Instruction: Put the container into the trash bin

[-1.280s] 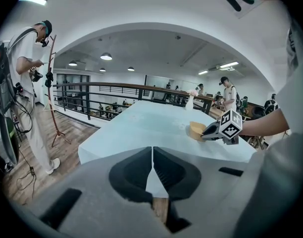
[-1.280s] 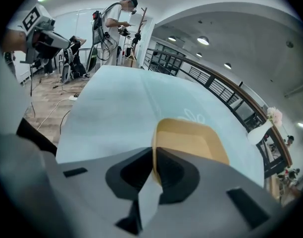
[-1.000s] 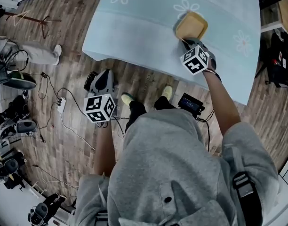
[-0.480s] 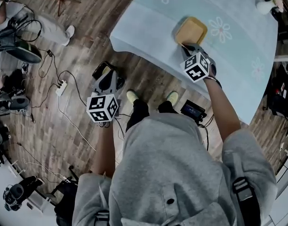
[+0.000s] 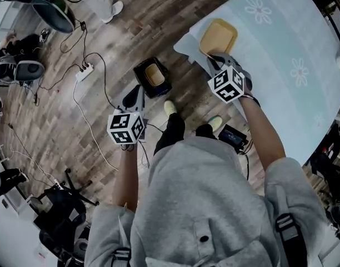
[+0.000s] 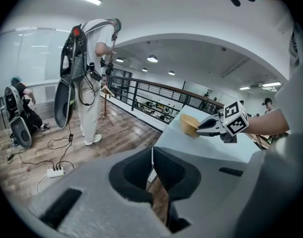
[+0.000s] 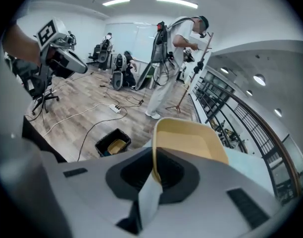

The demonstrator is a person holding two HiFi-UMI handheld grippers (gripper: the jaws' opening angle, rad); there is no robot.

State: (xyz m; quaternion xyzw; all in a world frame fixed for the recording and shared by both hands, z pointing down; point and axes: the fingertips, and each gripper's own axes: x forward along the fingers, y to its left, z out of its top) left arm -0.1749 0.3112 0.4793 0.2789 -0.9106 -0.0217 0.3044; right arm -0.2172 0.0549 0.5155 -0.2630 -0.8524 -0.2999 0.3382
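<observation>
A shallow yellow container (image 5: 218, 36) hangs over the corner of the light-blue flowered table (image 5: 281, 49). My right gripper (image 5: 214, 56) is shut on its near rim. In the right gripper view the container (image 7: 191, 143) tilts up from the jaws, which pinch its edge. The black trash bin (image 5: 153, 78) stands on the wood floor just left of the table corner, with a yellowish container inside it; the right gripper view shows the bin (image 7: 113, 143) too. My left gripper (image 5: 136, 89) is shut and empty, hanging above the floor beside the bin.
Cables and a power strip (image 5: 84, 71) lie on the floor left of the bin. A person (image 6: 92, 78) with a backpack rig stands farther off. Chairs and gear crowd the left edge. A small device (image 5: 234, 138) lies by my feet.
My view and both grippers have swung left. The table has slid to the upper right and the trash bin has come into view. The container stays in the right gripper, now at the table's corner.
</observation>
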